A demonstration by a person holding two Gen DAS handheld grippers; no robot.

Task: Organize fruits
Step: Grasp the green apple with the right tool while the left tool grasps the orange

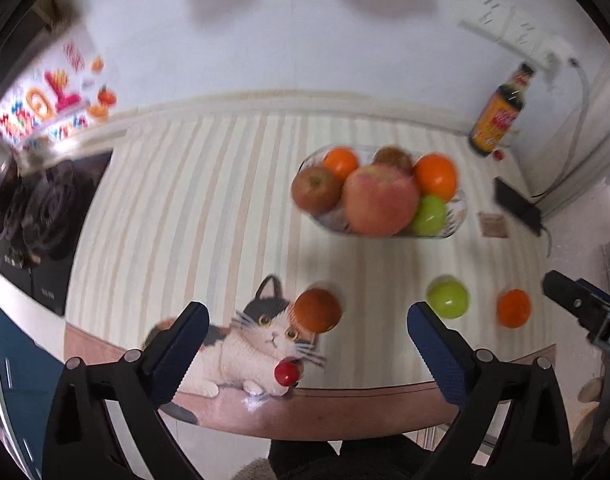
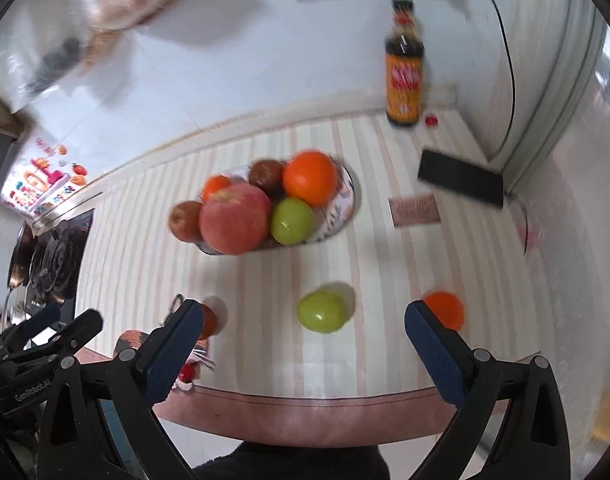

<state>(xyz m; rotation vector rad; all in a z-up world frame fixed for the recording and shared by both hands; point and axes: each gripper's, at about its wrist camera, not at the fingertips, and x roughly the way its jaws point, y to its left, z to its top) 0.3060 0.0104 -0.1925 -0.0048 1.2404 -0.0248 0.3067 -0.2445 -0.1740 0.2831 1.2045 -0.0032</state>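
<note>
Between the spread jaws of the right gripper (image 2: 301, 336), at 12 o'clock, lies a green fruit (image 2: 324, 311); left gripper (image 1: 305, 338) released too. Next: descend and grasp.

Bare striped tabletop (image 2: 385, 248) lies between heaped bowl (image 2: 347, 196) and loose fruits

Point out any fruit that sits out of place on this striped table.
Three fruits lie loose outside the glass bowl: a brownish-orange fruit on the cat picture, a green apple and a small orange. A tiny red fruit sits near the edge.
</note>
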